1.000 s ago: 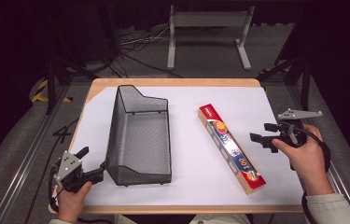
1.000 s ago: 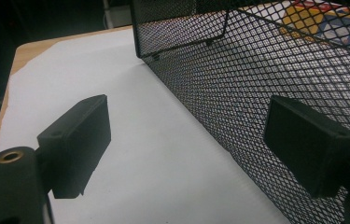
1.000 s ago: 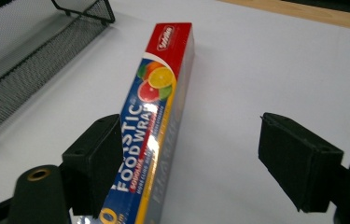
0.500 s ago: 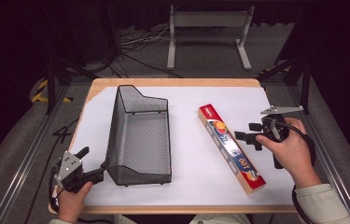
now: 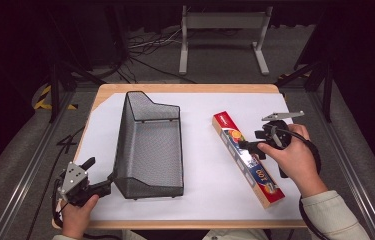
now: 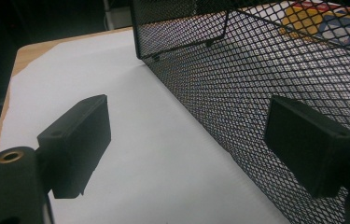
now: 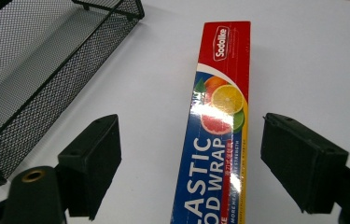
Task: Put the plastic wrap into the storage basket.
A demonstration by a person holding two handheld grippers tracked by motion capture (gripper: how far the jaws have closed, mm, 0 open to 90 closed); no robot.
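Hovering over plastic wrap box (image 5: 247,159), right tongs (image 7: 189,161) standing wide, jaws just opening further, box lying flat between them, pads not touching it. Left tongs (image 6: 186,149) sitting wide at near corner of black mesh basket (image 5: 150,145), one jaw each side of basket wall, not pressing. White surface (image 5: 200,190) lying under everything.

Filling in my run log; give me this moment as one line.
right hand-held gripper: open, jaws just opening, astride plastic wrap box | left hand-held gripper: open at mesh basket wall
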